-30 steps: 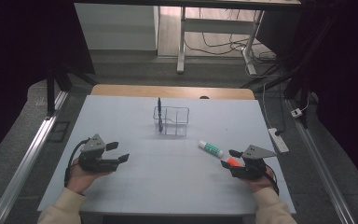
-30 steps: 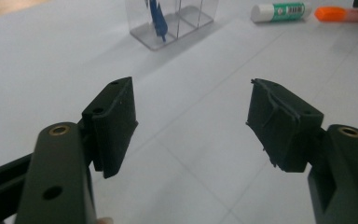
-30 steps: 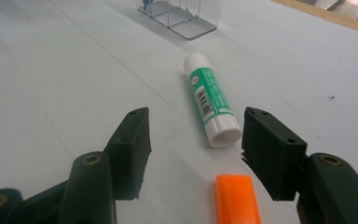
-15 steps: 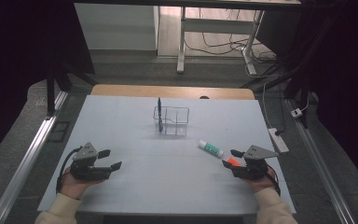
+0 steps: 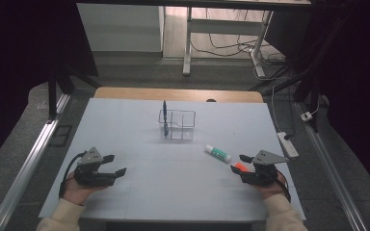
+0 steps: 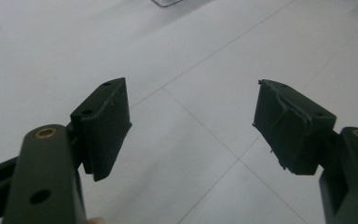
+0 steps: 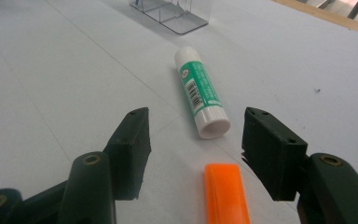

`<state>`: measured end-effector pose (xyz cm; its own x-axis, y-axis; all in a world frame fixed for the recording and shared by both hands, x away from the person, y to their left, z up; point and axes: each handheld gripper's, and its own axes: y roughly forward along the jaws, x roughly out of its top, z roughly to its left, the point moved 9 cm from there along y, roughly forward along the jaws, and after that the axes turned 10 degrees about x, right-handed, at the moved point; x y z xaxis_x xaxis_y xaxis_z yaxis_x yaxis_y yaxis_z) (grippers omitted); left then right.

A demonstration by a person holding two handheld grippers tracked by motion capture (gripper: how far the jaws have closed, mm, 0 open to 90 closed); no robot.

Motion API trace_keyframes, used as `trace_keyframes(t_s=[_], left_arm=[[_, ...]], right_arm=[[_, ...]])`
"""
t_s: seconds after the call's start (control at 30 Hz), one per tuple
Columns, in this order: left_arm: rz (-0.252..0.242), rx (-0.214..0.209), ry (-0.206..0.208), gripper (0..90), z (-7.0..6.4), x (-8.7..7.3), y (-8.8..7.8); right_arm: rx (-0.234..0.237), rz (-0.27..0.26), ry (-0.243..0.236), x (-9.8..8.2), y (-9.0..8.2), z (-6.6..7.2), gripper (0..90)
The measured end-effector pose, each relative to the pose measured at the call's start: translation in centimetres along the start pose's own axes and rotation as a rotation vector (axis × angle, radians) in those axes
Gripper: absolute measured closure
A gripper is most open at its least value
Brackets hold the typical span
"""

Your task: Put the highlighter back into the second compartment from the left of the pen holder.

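Observation:
A green-and-white glue stick (image 5: 218, 153) (image 7: 201, 93) lies on the white table (image 5: 173, 192) at the right. Just in front of it lies a flat orange piece (image 5: 241, 167) (image 7: 226, 193). My right gripper (image 5: 237, 162) (image 7: 196, 114) rests open around that orange piece, with its pads clear of it. A clear plastic organizer (image 5: 177, 124) stands mid-table with a dark pen (image 5: 165, 113) upright in it. My left gripper (image 5: 115, 164) (image 6: 191, 116) sits low at the near left. Its jaws have just been opening, and nothing is between them.
A wooden strip (image 5: 178, 94) runs along the table's far edge. On the floor to the right lies a power strip (image 5: 289, 144) with cables. A metal rail (image 5: 24, 168) runs along the left side. Bare tabletop lies between the two grippers.
My left gripper drew back slightly toward the near-left of the table and its jaws spread wider. The right gripper, glue stick and orange piece kept their places.

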<state>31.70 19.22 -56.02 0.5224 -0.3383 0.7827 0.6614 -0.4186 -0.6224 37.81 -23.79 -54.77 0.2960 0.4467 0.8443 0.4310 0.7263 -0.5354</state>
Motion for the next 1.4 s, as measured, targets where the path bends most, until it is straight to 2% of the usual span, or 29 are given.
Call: trace_keyframes(t_s=[0.13,0.33,0.53,0.63,0.8,0.87,1.0,1.13,1.3,1.4], left_arm=[[0.001,-0.004,-0.003,26.4,0.0,-0.1,0.2],[0.001,-0.008,0.002,26.1,-0.1,-0.1,0.2],[0.006,-0.006,-0.002,26.1,0.0,-0.1,0.2],[0.009,-0.003,-0.001,26.0,0.1,-0.2,0.2],[0.015,-0.002,-0.004,25.9,0.1,-0.3,0.3],[0.019,-0.003,-0.002,25.9,0.1,-0.3,0.3],[0.022,-0.001,0.008,25.8,0.0,-0.3,0.4],[0.018,0.003,0.002,25.7,0.0,-0.3,0.2],[0.008,0.0,-0.008,25.6,0.1,-0.1,-0.1],[0.012,0.001,-0.005,25.6,0.1,-0.2,-0.1]], right_arm=[[-0.011,0.011,0.004,0.2,-0.2,-0.2,40.5],[-0.038,0.024,0.047,1.4,-1.0,-1.0,39.4],[-0.053,0.136,0.074,0.9,-2.0,-2.0,38.3],[-0.04,0.193,0.086,0.5,-2.6,-2.2,37.7],[-0.054,0.248,0.083,0.4,-3.4,-2.5,37.7],[-0.041,0.279,0.088,0.3,-3.5,-2.5,37.2],[-0.019,0.347,0.11,-0.2,-3.0,-2.3,36.5],[-0.002,0.408,0.1,-0.6,-2.2,-2.3,35.7],[0.035,0.482,0.118,-0.5,-1.1,-2.2,35.5],[0.04,0.545,0.111,-0.6,-0.3,-2.4,35.7]])
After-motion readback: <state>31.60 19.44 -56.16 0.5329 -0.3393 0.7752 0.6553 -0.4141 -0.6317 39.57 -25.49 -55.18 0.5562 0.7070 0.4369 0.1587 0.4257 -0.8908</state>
